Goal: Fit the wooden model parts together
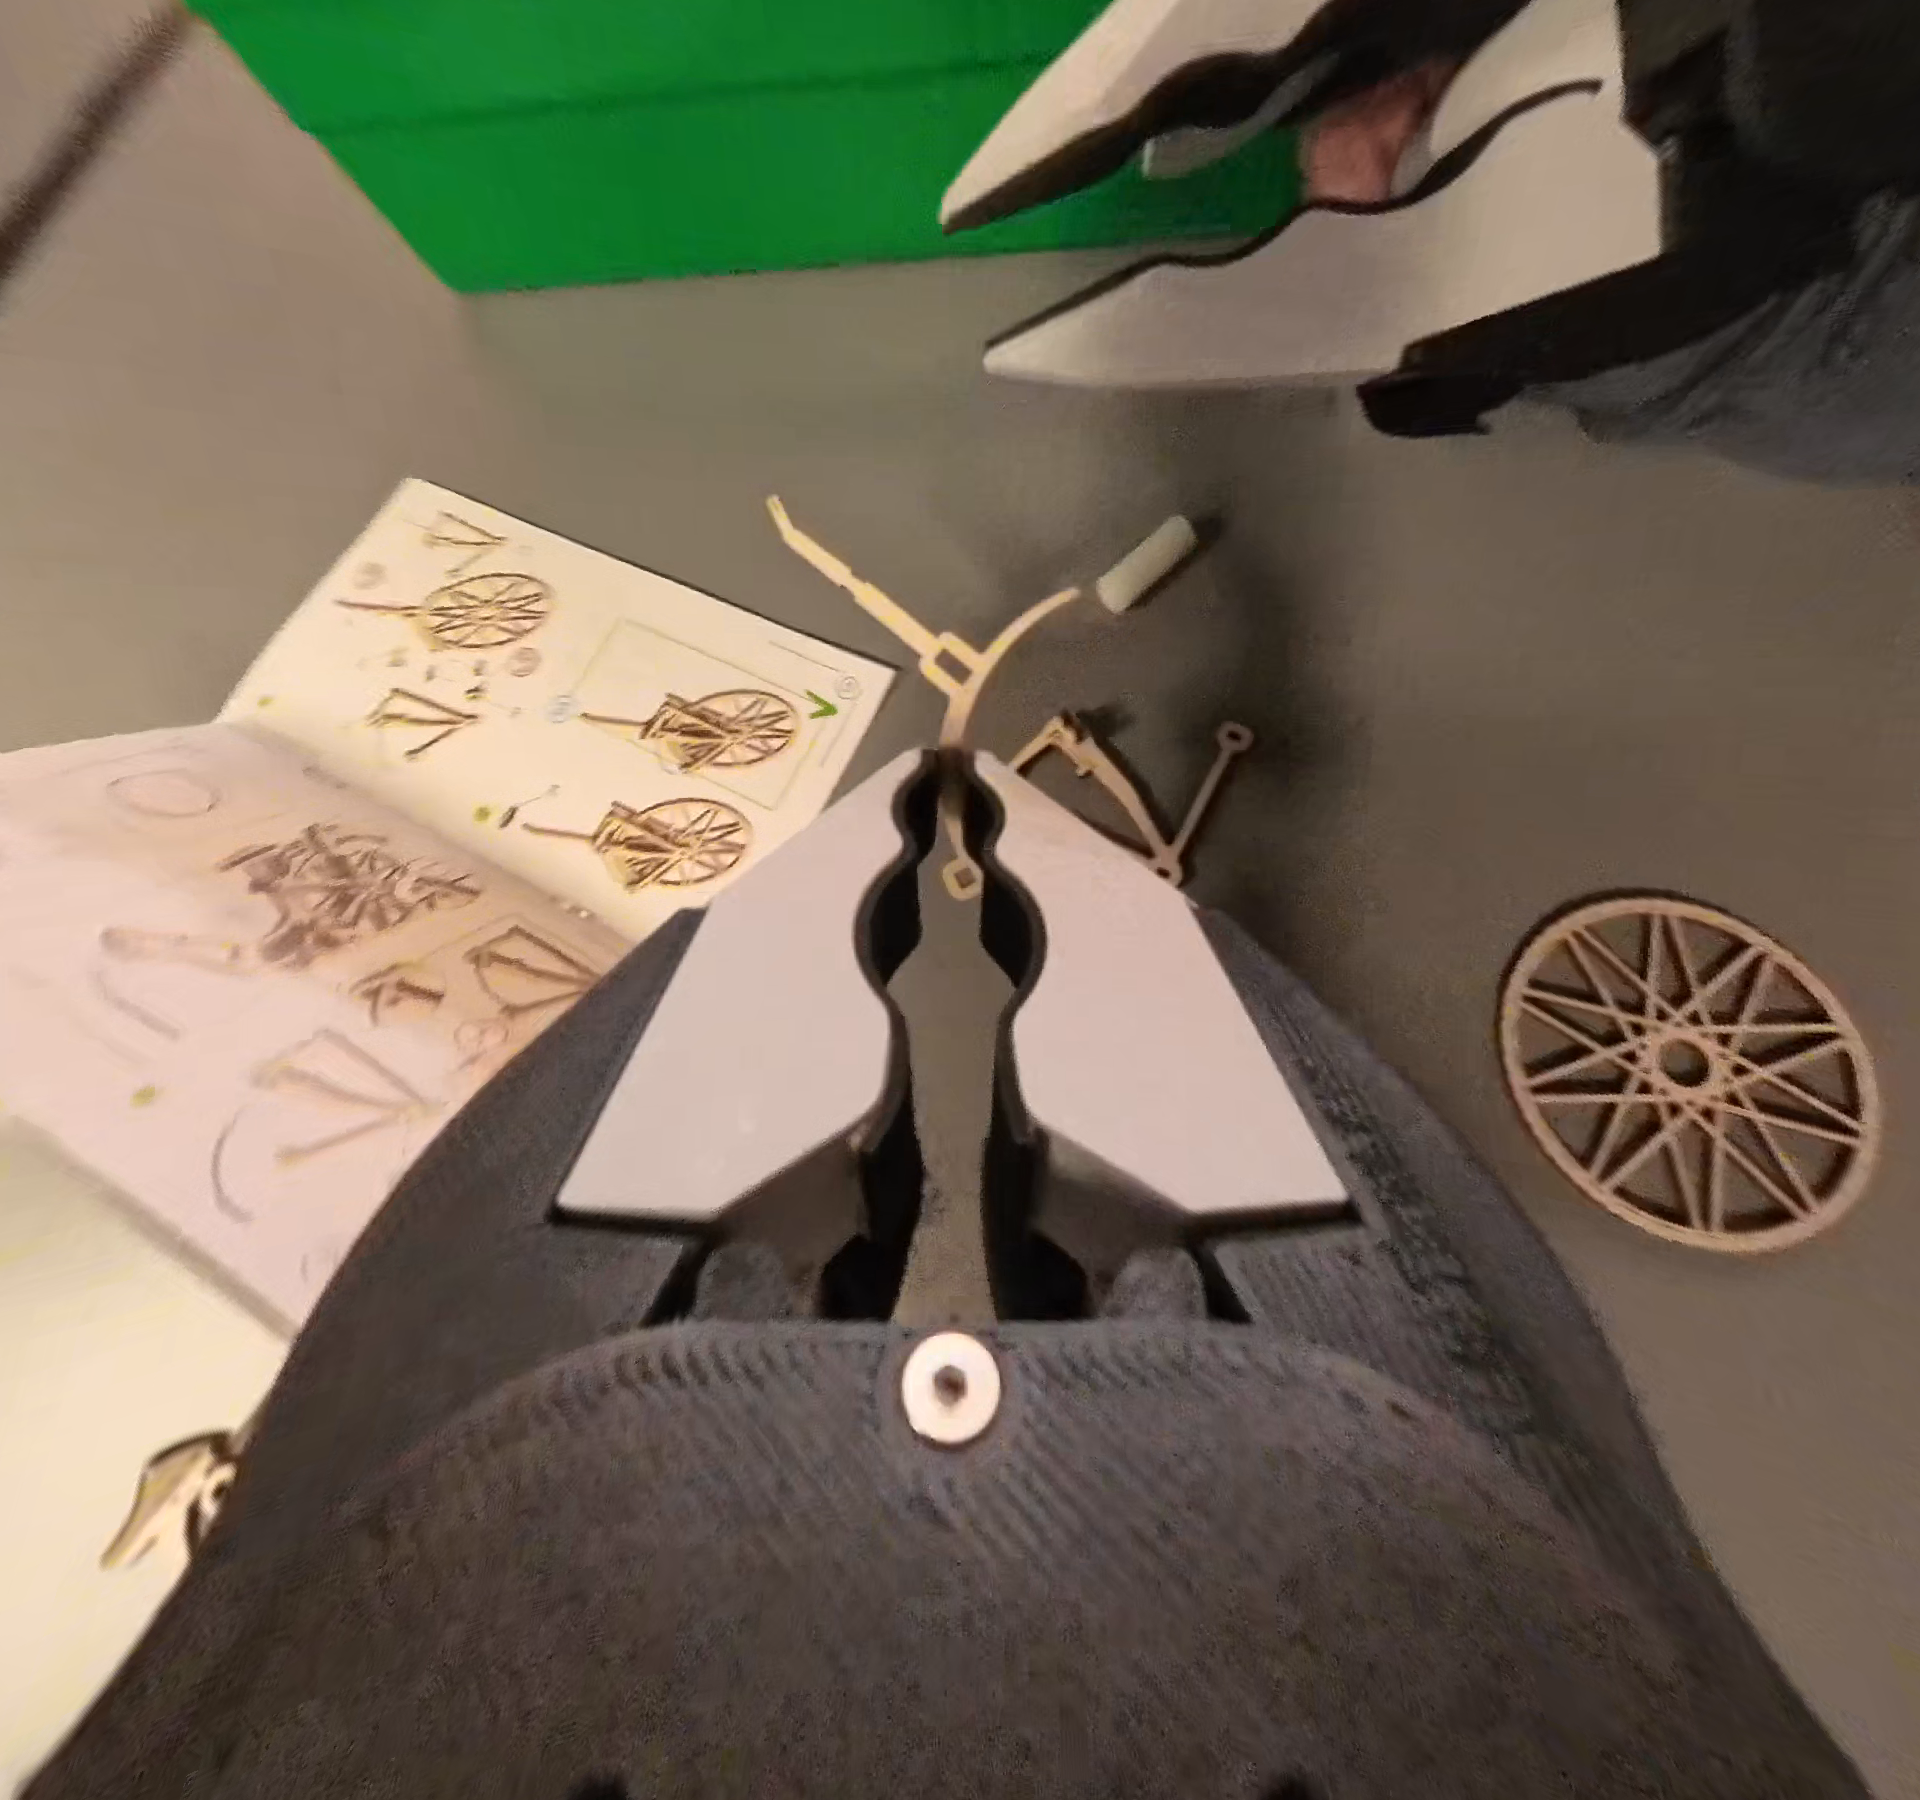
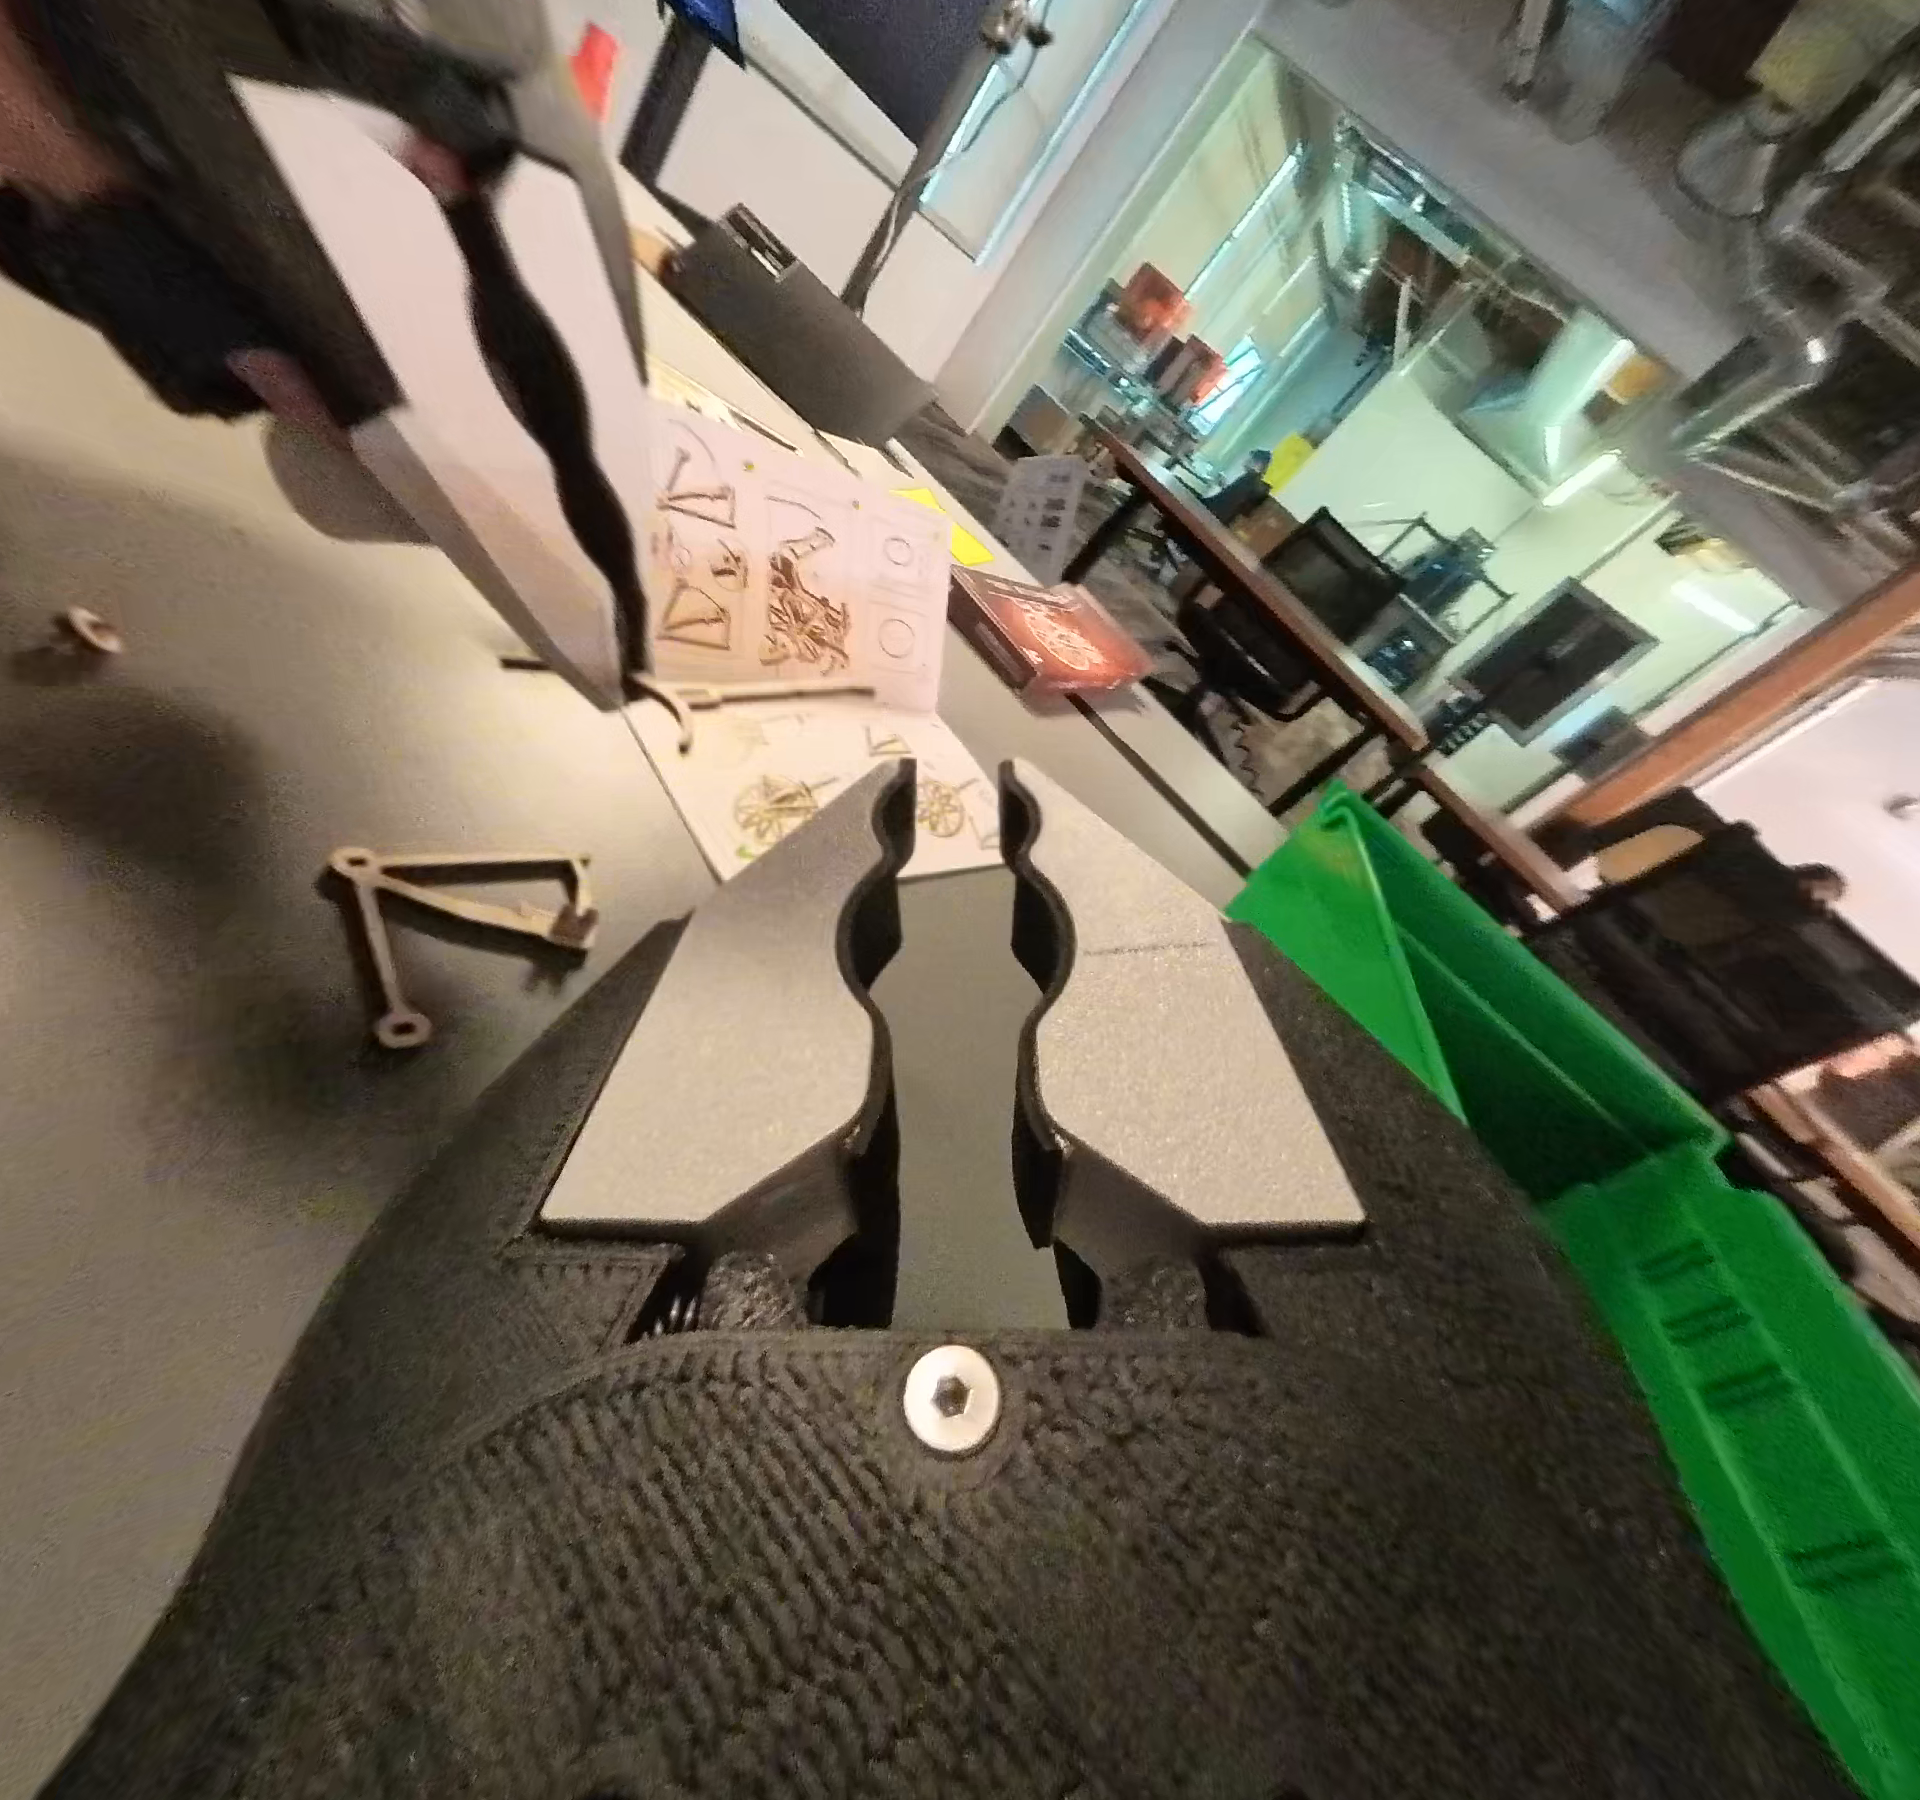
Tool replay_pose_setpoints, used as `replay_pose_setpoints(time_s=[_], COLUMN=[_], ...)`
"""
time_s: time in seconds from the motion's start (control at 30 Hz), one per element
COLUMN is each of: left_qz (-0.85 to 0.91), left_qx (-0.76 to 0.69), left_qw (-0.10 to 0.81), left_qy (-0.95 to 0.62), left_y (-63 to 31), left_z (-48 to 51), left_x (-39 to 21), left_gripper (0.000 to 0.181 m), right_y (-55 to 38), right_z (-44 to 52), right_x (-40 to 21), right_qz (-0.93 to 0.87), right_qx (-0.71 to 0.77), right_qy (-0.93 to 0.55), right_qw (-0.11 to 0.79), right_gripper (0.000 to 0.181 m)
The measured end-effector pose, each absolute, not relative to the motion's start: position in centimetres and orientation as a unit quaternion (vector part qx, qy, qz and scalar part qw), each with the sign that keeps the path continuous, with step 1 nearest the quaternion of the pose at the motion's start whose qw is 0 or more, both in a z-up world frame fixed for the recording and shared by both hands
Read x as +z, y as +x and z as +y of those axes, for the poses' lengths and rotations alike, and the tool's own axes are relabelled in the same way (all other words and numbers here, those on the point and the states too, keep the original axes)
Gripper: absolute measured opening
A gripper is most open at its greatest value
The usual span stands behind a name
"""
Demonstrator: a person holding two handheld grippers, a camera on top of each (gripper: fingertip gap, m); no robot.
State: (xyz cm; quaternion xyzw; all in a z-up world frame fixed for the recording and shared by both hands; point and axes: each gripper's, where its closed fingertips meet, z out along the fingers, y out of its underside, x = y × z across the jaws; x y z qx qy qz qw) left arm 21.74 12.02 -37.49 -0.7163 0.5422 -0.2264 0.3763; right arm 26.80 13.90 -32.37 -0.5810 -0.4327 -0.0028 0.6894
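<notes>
My left gripper [image 1: 948, 763] is shut on a thin curved wooden part [image 1: 961, 680] with a long straight arm joined to it, held just above the grey table [image 1: 1351, 659]. A triangular wooden frame [image 1: 1132, 805] lies just right of the tips, and a spoked wooden wheel [image 1: 1688, 1064] lies further right. My right gripper [image 2: 956, 774] is open and empty above the table; it also shows at the top right of the left wrist view [image 1: 966, 285]. In the right wrist view the left gripper [image 2: 623, 690] holds the curved part [image 2: 675, 711], with the frame [image 2: 457, 919] below it.
An open instruction booklet [image 1: 468, 815] lies at the left. A green bin [image 1: 623, 67] stands behind it and shows in the right wrist view [image 2: 1558, 1127]. A small white cylinder [image 1: 1143, 566] lies past the held part. A small wooden piece [image 2: 88, 628] and a reddish box [image 2: 1049, 638] lie on the table. My hands' fingertips stand some 8 centimeters from each other. The spoked wooden wheel [image 1: 1688, 1064] sits 15 centimeters or so from the ends of my left fingers.
</notes>
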Motion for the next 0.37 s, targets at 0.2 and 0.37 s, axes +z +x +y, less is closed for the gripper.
replay_pose_setpoints(time_s=[0.2, 0.37], left_qz=[0.515, 0.52], left_qx=[-0.201, -0.175], left_qw=[0.495, 0.552], left_qy=[-0.67, -0.628], left_y=[20.9, 21.4], left_z=[11.7, 11.5], left_x=[-37.1, -35.9], left_gripper=[0.002, 0.002], right_y=[26.7, 26.7], right_z=[14.4, 14.7], right_x=[-32.8, -33.2], right_qz=[-0.436, -0.441], right_qx=[0.001, -0.004], right_qy=[-0.576, -0.576], right_qw=[0.691, 0.688], right_gripper=[0.008, 0.006])
